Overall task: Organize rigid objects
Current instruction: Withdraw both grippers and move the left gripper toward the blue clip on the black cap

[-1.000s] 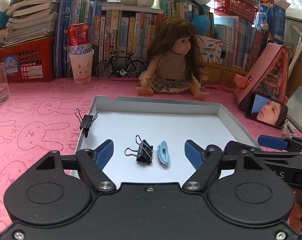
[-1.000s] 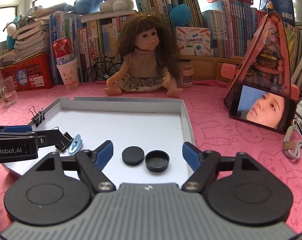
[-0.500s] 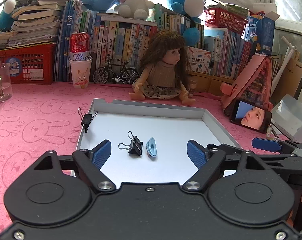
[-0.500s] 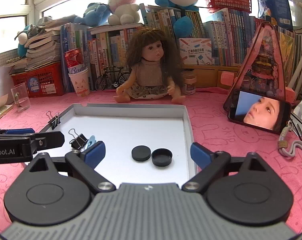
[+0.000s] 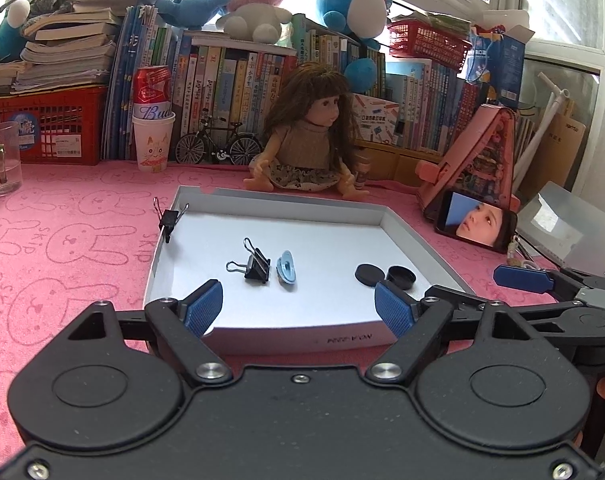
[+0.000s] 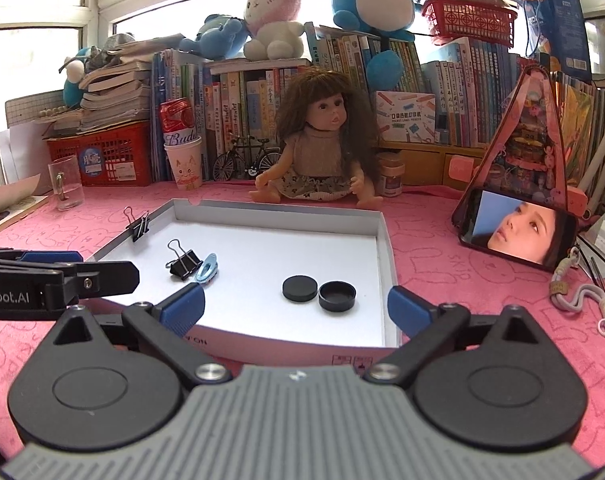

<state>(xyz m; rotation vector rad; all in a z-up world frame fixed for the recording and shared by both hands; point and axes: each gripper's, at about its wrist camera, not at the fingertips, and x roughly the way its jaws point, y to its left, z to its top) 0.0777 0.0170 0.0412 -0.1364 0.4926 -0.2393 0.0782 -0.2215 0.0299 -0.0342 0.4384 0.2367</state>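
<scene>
Both pairs of jaws stand wide and empty at the near edge of a shallow white tray (image 5: 286,212) on a pink, rabbit-patterned table (image 5: 62,248); those of the right gripper (image 6: 295,307) have just been opening, with nothing between them, while the left gripper (image 5: 298,307) grips nothing either. Inside the tray, ahead of the left gripper, a black binder clip (image 5: 256,266) lies just beside a pale blue clip (image 5: 286,266). Ahead of the right gripper, a black disc (image 6: 299,288) and a black cap (image 6: 337,297), hollow side up, sit touching. A second binder clip (image 5: 169,218) is clamped on the tray's left wall. Behind the tray, a long-haired doll (image 6: 316,148) sits before a row of books (image 6: 238,112), and a phone (image 6: 518,232) leans at the right.
</scene>
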